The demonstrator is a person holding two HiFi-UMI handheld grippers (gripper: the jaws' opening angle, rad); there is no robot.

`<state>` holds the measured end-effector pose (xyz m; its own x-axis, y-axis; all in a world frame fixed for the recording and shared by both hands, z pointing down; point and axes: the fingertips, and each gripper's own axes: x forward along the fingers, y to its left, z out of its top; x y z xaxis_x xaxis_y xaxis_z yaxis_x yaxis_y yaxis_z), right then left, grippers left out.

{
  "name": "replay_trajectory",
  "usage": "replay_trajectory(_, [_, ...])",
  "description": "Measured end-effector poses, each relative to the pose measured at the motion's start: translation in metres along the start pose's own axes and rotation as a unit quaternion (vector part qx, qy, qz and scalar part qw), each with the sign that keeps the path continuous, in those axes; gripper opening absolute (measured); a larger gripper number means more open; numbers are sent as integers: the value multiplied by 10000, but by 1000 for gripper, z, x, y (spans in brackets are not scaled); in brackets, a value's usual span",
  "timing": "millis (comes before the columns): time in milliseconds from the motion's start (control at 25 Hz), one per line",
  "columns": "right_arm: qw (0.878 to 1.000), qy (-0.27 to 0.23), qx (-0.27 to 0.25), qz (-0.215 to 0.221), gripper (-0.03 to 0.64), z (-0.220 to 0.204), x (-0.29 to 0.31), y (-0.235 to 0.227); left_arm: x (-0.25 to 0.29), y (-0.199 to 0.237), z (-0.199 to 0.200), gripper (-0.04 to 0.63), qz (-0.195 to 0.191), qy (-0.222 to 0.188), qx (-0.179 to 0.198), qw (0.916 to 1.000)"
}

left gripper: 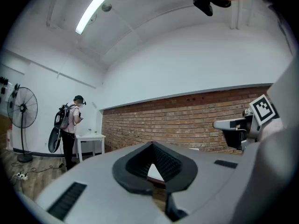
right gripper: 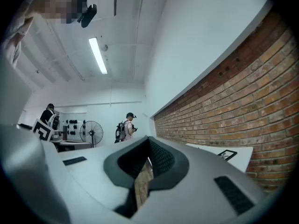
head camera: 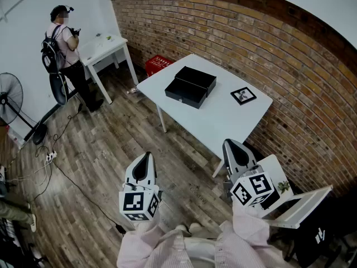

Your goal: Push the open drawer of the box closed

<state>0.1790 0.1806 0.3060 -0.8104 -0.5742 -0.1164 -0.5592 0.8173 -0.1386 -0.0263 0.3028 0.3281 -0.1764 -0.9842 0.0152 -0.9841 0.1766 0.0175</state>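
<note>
A black box (head camera: 196,78) lies on the white table (head camera: 223,121), and its drawer (head camera: 184,94) sticks out toward the table's front-left edge. Both grippers hang low over the wooden floor, well short of the table and touching nothing. My left gripper (head camera: 146,156) has its jaws together in a point, with nothing held. My right gripper (head camera: 233,144) stands nearer the table's front corner, jaws likewise together and empty. In the left gripper view the left gripper (left gripper: 153,168) looks toward the brick wall, and the right gripper (left gripper: 240,125) shows at the right. The right gripper view shows the right gripper (right gripper: 145,171) with only a thin slit.
A framed black-and-white card (head camera: 243,95) lies on the table's right part. A red crate (head camera: 159,65) sits behind the table. A person (head camera: 66,54) stands at a second white table (head camera: 106,46) at the back left. A fan (head camera: 10,102), floor cables (head camera: 61,166) and a white chair (head camera: 290,205) are nearby.
</note>
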Motion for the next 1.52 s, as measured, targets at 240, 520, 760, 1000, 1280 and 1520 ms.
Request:
replay_trajectory(240, [10000, -28, 77, -5, 3, 0, 6, -8, 10, -7, 2, -6, -90, 22, 41, 9999])
replay_trajectory(520, [9998, -14, 164, 128, 3, -4, 5, -17, 18, -23, 2, -5, -69, -46, -1, 10000])
replay_trajectory(760, [9995, 9, 218, 220, 3, -5, -4, -24, 22, -35, -8, 68, -50, 100, -321, 9994])
replay_trajectory(1000, [9993, -2, 293, 250, 2, -5, -12, -30, 27, -49, -13, 179, -163, 154, -424, 9988])
replay_trajectory(1280, [9990, 74, 386, 223, 3, -15, -2, -34, 39, -46, -20, 243, -218, 235, -427, 9986])
replay_trajectory(1520, [9989, 127, 428, 128, 3, -25, 25, -40, 62, -26, -29, 247, -224, 261, -526, 9980])
